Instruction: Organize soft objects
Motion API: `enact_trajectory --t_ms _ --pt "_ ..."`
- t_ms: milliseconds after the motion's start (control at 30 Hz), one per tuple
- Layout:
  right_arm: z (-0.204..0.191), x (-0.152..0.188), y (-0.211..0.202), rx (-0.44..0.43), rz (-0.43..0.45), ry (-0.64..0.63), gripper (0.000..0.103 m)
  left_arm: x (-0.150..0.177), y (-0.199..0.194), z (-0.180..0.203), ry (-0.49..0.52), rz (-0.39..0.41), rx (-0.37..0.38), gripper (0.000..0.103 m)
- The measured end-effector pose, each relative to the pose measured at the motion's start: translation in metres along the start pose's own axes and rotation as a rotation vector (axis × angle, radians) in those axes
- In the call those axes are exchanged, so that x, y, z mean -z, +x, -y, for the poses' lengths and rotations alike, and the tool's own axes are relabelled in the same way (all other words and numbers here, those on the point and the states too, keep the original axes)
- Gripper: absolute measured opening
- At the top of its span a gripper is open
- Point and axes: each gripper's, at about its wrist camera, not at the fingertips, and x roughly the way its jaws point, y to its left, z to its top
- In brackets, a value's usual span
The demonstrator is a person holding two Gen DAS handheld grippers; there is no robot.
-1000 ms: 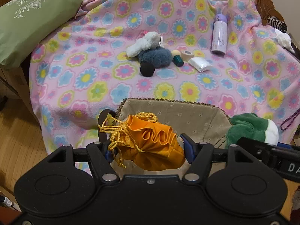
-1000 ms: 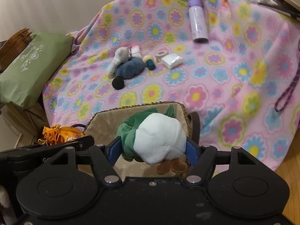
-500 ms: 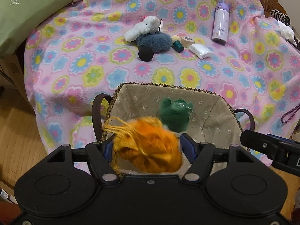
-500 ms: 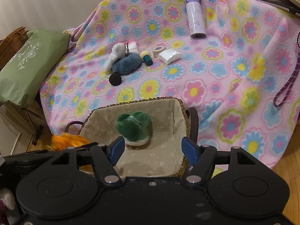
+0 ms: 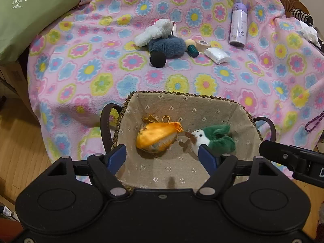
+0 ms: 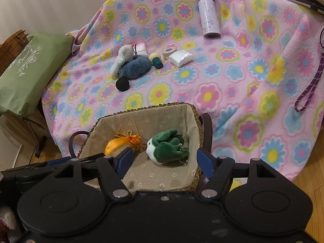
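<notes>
My left gripper hangs over the lined wicker basket with its jaws opening and nothing between the blue pads; the orange drawstring pouch lies on the basket floor beyond them, on its side, cords toward the far wall. My right gripper also stands apart and empty, its pads clear of everything, above the same basket. The green and white plush toy rests on the lining to the right of the pouch, its brown beak end just touching the pouch's gathered mouth. The basket has a dark loop handle at each end and sits at the near edge of a pink flowered fleece blanket. Going left to right across that blanket: a green cushion printed with "Beauty" leans off its left side, next to wickerwork; near the middle a black ball sits beside a blue-grey fluffy toy, with a white plush toy touching its far side; then a small green-based peg with a pale round top, a tape roll and a white plastic packet close together; farther back a lilac bottle stands upright. A purple cord loop hangs at the right edge. Wood flooring shows below, a pale wall behind.
</notes>
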Motion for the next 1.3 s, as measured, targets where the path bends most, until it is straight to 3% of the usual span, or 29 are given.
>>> enact_trajectory --t_ms 1300 --pt "0.0007 0.0021 0.0001 0.004 0.008 -0.008 0.076 0.0023 -0.0021 -0.0025 -0.003 0.003 -0.005 0.077"
